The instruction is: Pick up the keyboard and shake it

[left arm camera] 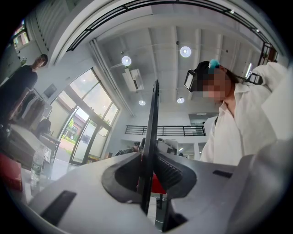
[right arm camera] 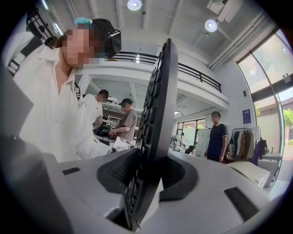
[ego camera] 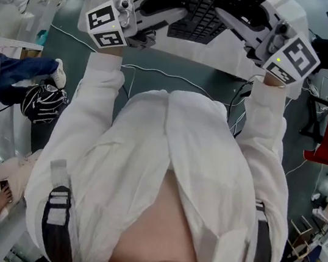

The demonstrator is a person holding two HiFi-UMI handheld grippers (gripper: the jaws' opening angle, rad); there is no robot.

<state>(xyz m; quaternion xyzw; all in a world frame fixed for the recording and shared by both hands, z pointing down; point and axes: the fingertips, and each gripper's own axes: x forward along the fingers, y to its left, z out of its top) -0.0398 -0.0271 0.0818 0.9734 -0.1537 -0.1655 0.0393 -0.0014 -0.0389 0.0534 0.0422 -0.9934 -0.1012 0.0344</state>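
The keyboard (ego camera: 199, 6) hangs between the two grippers, one short end in each, ahead of the person's chest and over the pale worktop (ego camera: 182, 53). Its black keys face up toward the head camera.

The left gripper (ego camera: 164, 11) is closed on the keyboard's left end. In the left gripper view the keyboard (left arm camera: 151, 137) runs straight away from the gripper (left arm camera: 149, 176) as a thin dark edge. Both jaws press on it, and the ribbed pad (left arm camera: 171, 171) on the right side lies against its face. Behind this gripper sits its marker cube (ego camera: 107, 24), at the end of a white sleeve (ego camera: 91, 103). Far off to this gripper's left a bystander (left arm camera: 20, 87) in dark clothes stands by the windows.

The right gripper (ego camera: 230, 22) is closed on the opposite end. In the right gripper view the keyboard (right arm camera: 155, 119) rises out of the gripper (right arm camera: 149, 176) tilted a little to the right. Its key rows are on the left face and its plain back is on the right. The jaws sit wider apart here than on the left gripper, and each one touches a face of the keyboard. This gripper's cube (ego camera: 292, 60) is just behind it. Off to its right another bystander (right arm camera: 215, 137) in a dark shirt stands near a clothes rack (right arm camera: 247, 144).
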